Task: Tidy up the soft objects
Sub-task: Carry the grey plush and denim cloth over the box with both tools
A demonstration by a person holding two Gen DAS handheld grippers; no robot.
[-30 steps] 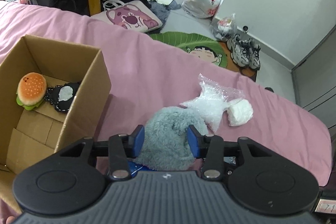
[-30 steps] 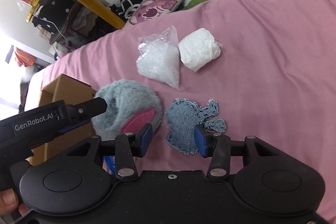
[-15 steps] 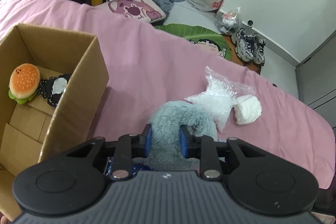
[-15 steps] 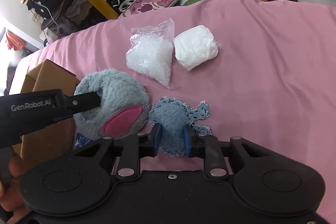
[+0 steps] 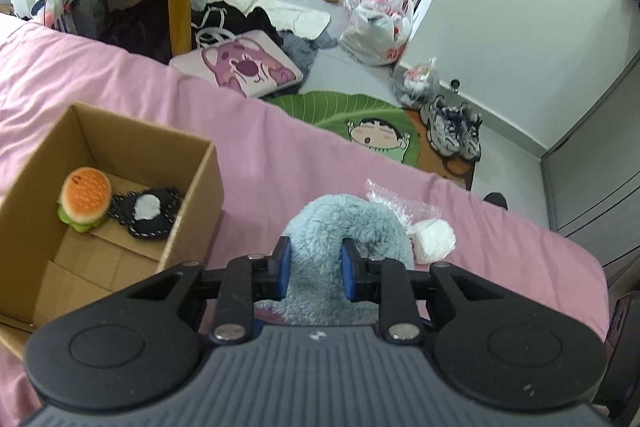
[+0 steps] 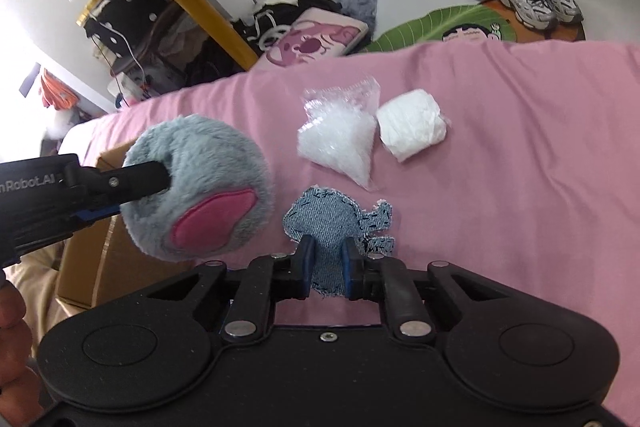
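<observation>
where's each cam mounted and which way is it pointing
Left wrist: rides the left gripper, facing along its fingers over the pink bedsheet to the open cardboard box.
Right wrist: rides the right gripper, facing the denim patch; a hand shows.
Shared: the fluffy grey-blue plush, white wad.

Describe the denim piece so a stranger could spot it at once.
On the pink bedsheet, look nearest the right gripper, whose blue pads pinch its lower edge. The denim patch is flat, pale blue, frayed and dark-stitched, unlike the fluffy grey plush or the white bags behind.
</observation>
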